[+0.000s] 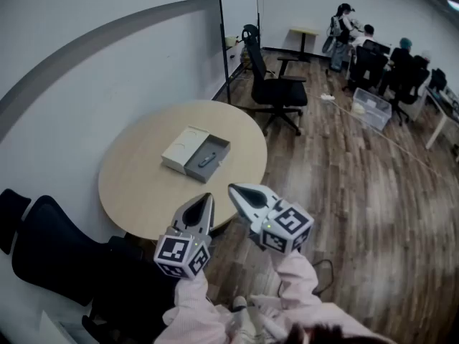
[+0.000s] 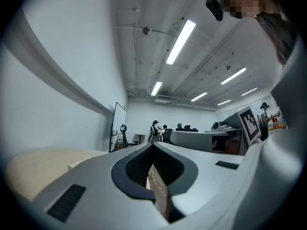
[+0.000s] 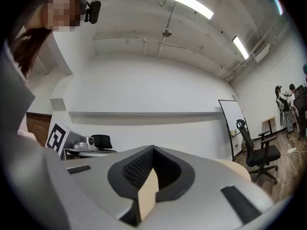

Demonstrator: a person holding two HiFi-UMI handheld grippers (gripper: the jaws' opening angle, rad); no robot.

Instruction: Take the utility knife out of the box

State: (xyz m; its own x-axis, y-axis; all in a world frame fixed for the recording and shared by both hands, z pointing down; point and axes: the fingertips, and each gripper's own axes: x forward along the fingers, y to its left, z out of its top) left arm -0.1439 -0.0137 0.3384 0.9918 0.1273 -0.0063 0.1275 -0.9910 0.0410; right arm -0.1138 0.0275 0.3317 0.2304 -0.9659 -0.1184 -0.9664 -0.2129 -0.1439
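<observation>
Wood-floored office space surrounds a round pale counter (image 1: 143, 185), with the open grey box (image 1: 197, 169) near its middle, toward the right edge, its lid alongside. Both the left hand-held gripper (image 1: 206, 201) and the right hand-held gripper (image 1: 235, 190) hang off the near edge, jaws pressed together and empty. Inside the box lies the dark utility knife (image 1: 207, 159). Reaching in likely risks snagging the shallow box wall and dragging the light box, or the slim knife slipping.
</observation>
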